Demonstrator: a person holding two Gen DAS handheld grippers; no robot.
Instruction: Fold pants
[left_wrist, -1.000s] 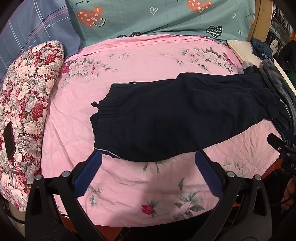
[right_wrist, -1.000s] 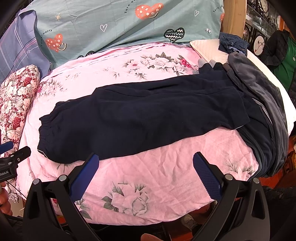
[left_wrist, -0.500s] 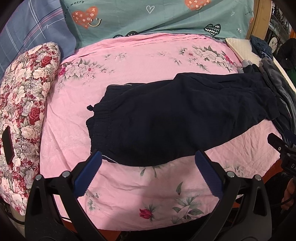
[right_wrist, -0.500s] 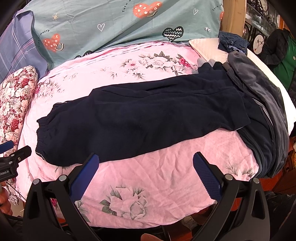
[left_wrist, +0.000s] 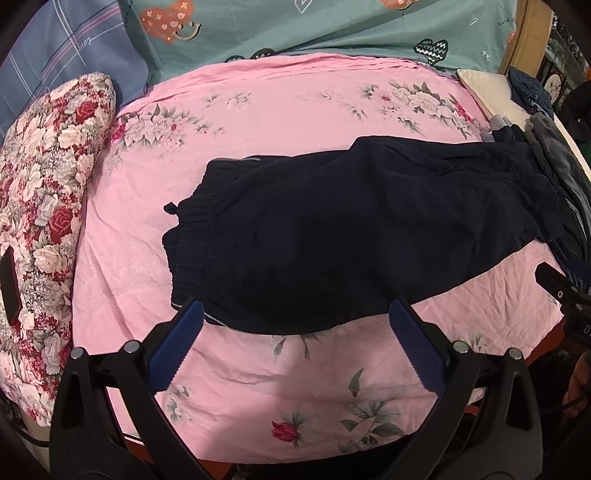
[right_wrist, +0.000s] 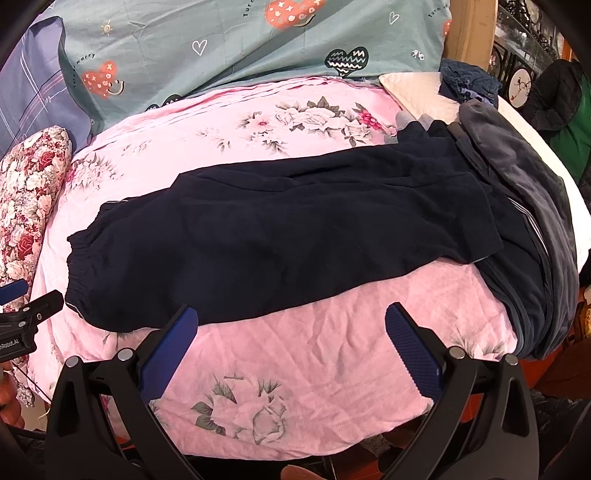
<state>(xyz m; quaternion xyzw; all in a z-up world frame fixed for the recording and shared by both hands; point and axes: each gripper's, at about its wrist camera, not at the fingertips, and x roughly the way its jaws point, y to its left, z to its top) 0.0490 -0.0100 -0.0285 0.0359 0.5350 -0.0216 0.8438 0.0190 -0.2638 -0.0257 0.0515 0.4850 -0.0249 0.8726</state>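
One lengthwise fold looks done on pants (left_wrist: 351, 236), legs stacked on bed (left_wrist: 258, 387); cross folds left, w/ left gripper (left_wrist: 295, 354) & right gripper (right_wrist: 291, 350) wide open, empty.

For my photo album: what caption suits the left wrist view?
Open left gripper hovering near dark pants laid on a pink floral bedspread.
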